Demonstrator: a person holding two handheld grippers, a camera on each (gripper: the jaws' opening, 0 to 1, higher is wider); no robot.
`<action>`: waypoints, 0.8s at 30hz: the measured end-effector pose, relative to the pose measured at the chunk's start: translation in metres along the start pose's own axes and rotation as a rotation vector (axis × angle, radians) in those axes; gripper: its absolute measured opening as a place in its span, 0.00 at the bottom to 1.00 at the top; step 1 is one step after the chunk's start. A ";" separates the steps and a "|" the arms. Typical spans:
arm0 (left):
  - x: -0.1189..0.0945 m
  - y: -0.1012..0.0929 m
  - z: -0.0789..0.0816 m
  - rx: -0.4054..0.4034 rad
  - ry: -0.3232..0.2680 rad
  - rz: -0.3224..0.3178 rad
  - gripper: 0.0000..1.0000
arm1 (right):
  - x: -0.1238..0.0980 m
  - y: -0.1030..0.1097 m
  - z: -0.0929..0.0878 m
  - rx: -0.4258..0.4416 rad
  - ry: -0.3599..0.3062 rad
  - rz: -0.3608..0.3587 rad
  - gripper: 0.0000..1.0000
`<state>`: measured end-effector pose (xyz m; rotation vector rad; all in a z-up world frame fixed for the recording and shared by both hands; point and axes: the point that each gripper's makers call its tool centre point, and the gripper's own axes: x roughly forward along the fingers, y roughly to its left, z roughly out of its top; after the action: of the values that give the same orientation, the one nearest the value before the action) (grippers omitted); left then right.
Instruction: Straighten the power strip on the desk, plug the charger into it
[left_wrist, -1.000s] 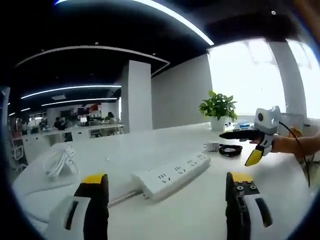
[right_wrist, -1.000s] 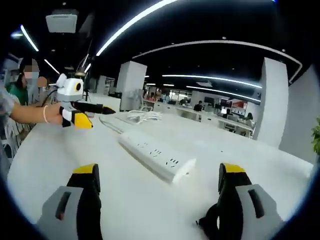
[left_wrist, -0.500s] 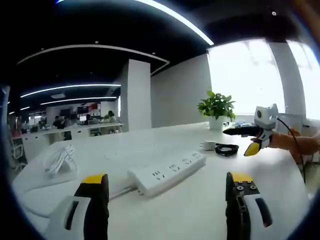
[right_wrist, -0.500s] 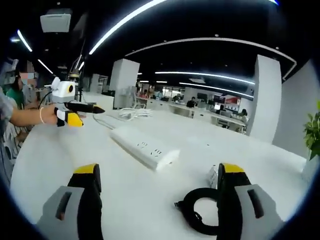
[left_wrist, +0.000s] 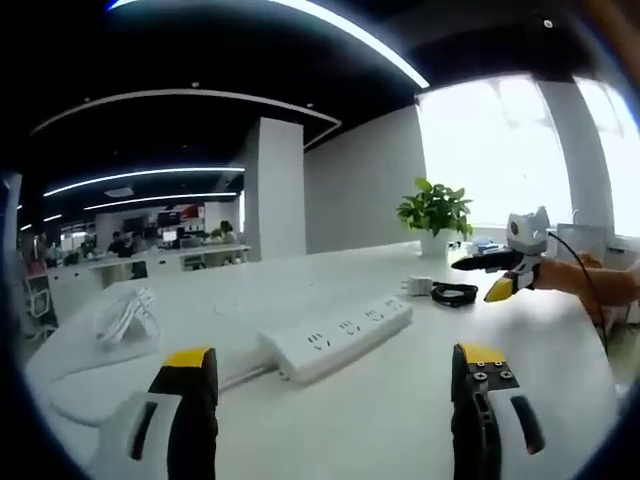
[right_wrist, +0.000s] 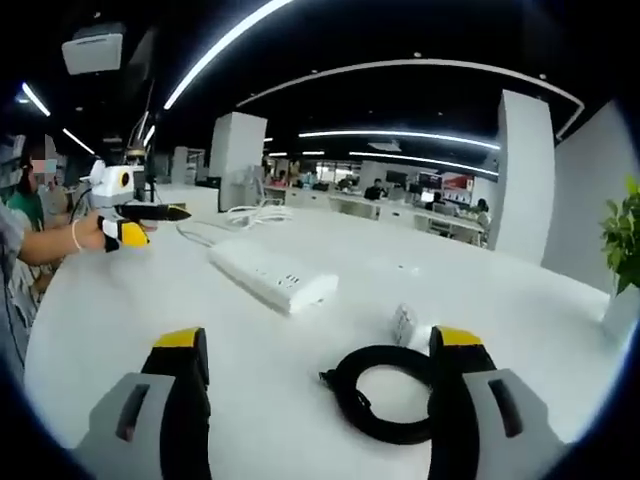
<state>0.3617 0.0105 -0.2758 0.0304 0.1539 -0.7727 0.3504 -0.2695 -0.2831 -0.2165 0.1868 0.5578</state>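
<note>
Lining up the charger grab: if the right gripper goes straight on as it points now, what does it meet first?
Probably the coiled black cable lying on the white desk, right between the right gripper's open fingers; the small white charger block sits just beyond. Depth is uncertain.

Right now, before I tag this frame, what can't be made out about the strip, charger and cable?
- Power strip: socket type too small to read in either view.
- Charger: prongs face away in the right gripper view; tiny in the left gripper view.
- Black cable: right side hidden behind the right gripper's jaw.
- Strip's cord end: too small.
</note>
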 end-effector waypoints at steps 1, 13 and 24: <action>-0.001 -0.001 0.000 0.001 0.000 -0.001 0.99 | -0.001 -0.001 -0.001 0.003 0.002 0.003 0.90; -0.003 -0.007 -0.001 0.003 0.002 -0.009 0.99 | -0.005 -0.012 -0.008 0.060 0.041 0.007 0.70; -0.003 -0.012 -0.003 -0.024 -0.003 -0.022 0.98 | -0.005 -0.015 -0.019 0.082 0.096 0.023 0.59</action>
<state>0.3510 0.0037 -0.2778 0.0042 0.1606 -0.7930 0.3518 -0.2893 -0.2982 -0.1616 0.3046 0.5621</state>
